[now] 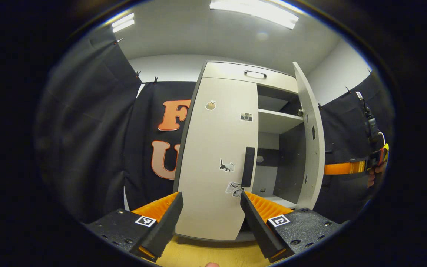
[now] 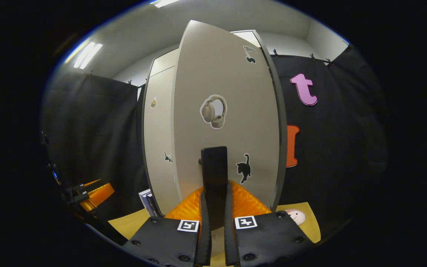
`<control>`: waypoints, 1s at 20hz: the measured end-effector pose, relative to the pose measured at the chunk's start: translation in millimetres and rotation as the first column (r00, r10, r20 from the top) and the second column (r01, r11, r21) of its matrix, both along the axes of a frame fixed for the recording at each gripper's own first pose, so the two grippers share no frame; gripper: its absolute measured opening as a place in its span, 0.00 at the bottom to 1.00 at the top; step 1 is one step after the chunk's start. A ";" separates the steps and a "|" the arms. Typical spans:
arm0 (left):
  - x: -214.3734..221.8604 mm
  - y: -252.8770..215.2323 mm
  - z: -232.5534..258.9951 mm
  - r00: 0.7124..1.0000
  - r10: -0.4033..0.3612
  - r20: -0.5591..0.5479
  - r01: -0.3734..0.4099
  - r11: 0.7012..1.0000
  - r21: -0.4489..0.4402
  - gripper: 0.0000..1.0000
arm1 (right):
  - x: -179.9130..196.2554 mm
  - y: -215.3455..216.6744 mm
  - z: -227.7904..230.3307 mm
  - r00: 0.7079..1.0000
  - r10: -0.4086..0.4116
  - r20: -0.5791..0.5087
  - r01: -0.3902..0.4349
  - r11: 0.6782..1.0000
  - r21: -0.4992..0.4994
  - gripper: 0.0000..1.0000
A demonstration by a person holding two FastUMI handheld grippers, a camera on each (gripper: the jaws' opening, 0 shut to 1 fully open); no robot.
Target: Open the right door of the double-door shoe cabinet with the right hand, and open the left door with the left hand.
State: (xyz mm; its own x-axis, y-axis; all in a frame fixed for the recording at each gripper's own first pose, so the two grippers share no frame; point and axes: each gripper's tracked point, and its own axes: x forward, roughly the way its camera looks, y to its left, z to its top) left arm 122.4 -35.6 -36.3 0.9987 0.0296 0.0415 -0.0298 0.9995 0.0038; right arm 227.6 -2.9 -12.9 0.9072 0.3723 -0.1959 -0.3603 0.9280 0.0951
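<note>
Cabinet (image 1: pixel 217 148), pale, stickered: right door (image 2: pixel 228 111) swung out, left door (image 1: pixel 213 155) closed.
Right gripper (image 2: pixel 214 211) is clamped on the handle (image 2: pixel 214 174); left gripper (image 1: pixel 209 215) is held apart.

White ceiling (image 1: pixel 198 37) overhead, lit by a long fluorescent fixture (image 1: pixel 254 13) at 12 o'clock in the left gripper view and a smaller one (image 1: pixel 123 23) at 11 o'clock. Pale back wall (image 1: pixel 161 68) below the ceiling line. Black cloth (image 1: pixel 87 122) hangs at 9 o'clock, clipped along its top edge, and more of it (image 2: pixel 332 148) at 3 o'clock in the right gripper view. Light wood-toned floor (image 1: pixel 206 254) at 6 o'clock.
</note>
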 end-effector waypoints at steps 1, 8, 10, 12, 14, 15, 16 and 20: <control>0.0 -4.4 3.5 1.000 -0.005 0.010 0.005 1.000 0.001 0.94 | -1.3 -4.1 0.4 1.000 -0.004 0.002 0.004 1.000 0.001 0.22; 6.6 -27.1 5.0 0.999 -0.027 0.021 0.027 1.000 0.000 0.94 | -7.7 -26.5 2.6 1.000 -0.029 0.013 0.028 1.000 0.005 0.22; 9.1 -29.5 5.1 0.999 -0.032 0.024 0.033 0.999 -0.004 0.94 | -9.9 -37.9 3.6 0.998 -0.052 0.021 0.052 0.999 -0.011 0.21; 12.8 -32.2 5.1 0.999 -0.038 0.025 0.039 0.999 -0.005 0.97 | -12.0 -51.9 4.7 0.995 -0.090 0.034 0.091 0.995 -0.030 0.21; 18.5 -37.9 4.1 0.998 -0.050 0.023 0.050 0.999 -0.013 0.97 | -13.2 -66.3 3.9 0.993 -0.114 0.039 0.116 0.992 -0.047 0.20; 21.3 -41.1 3.7 0.998 -0.059 0.023 0.060 0.998 -0.022 0.94 | -13.8 -71.7 1.8 0.992 -0.123 0.031 0.124 0.992 -0.039 0.20; 22.9 -45.2 3.5 0.997 -0.069 0.023 0.070 0.997 -0.033 0.94 | -14.9 -76.4 0.5 0.991 -0.131 0.022 0.132 0.991 -0.022 0.20; 30.7 -57.3 1.1 0.995 -0.101 0.012 0.102 0.994 -0.050 0.94 | -20.1 -91.7 -4.2 0.983 -0.182 0.015 0.182 0.983 -0.002 0.20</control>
